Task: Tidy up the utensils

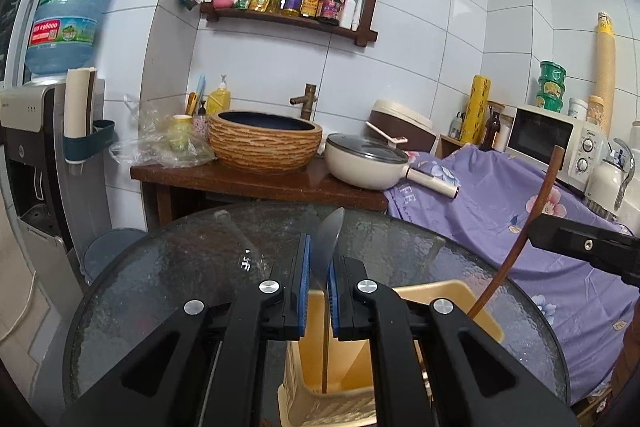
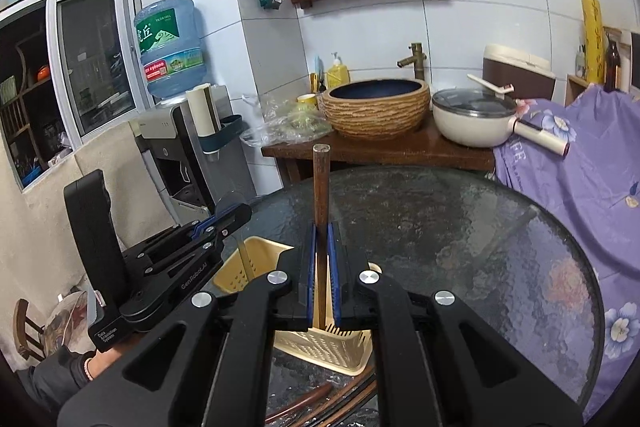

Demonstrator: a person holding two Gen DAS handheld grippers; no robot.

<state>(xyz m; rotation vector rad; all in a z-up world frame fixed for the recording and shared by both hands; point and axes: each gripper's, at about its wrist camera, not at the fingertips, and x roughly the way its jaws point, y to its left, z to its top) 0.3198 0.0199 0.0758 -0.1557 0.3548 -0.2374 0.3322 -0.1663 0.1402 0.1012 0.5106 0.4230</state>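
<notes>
A beige slotted utensil holder (image 1: 452, 303) stands on the round glass table (image 1: 180, 267); it also shows in the right wrist view (image 2: 256, 271). My left gripper (image 1: 319, 259) is shut on a clear plastic utensil (image 1: 330, 239) that stands upright with its lower end down in the holder. My right gripper (image 2: 322, 251) is shut on a brown wooden stick (image 2: 321, 183), upright over the holder; that stick also shows in the left wrist view (image 1: 532, 211). My left gripper appears in the right wrist view (image 2: 228, 217) at the left.
More brown wooden utensils (image 2: 308, 403) lie on the table near its front edge. Behind the table a wooden counter (image 1: 248, 183) carries a ribbed basin (image 1: 264, 143) and a lidded white pan (image 1: 368, 163). A purple floral cloth (image 1: 500, 211) covers the right side. A water dispenser (image 1: 32, 147) stands at the left.
</notes>
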